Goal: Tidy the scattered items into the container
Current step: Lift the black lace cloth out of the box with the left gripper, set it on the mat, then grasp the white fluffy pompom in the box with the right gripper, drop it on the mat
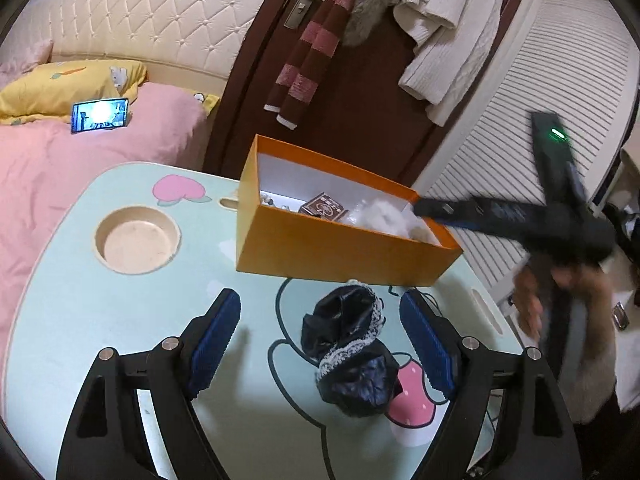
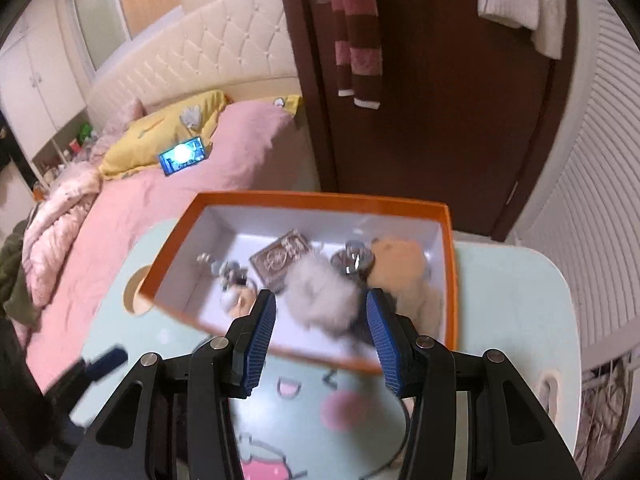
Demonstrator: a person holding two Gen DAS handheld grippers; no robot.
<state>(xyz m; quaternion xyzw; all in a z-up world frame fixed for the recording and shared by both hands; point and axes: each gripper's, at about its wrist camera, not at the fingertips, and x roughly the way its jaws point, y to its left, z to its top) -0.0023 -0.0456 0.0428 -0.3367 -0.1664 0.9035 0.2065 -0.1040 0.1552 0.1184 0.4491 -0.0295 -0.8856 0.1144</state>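
An orange box (image 1: 344, 256) with a white inside stands on the pale green lap table (image 1: 100, 320). It holds a brown card box (image 2: 280, 258), a grey fluffy pompom (image 2: 320, 300), a tan plush toy (image 2: 404, 264), a watch (image 2: 354, 260) and small trinkets (image 2: 232, 272). A black leather bow with lace trim (image 1: 348, 344) lies on the table between the fingers of my open left gripper (image 1: 320, 316). My right gripper (image 2: 322, 312) is open just above the box's near wall, over the pompom; it also shows in the left wrist view (image 1: 428, 208).
A round cup recess (image 1: 136, 238) is sunk in the table's left part. A bed with pink bedding (image 1: 60, 160) and a lit phone (image 1: 100, 114) lies on the left. A brown door (image 1: 360, 120) with hanging clothes and a white louvred cupboard (image 1: 560, 120) stand behind.
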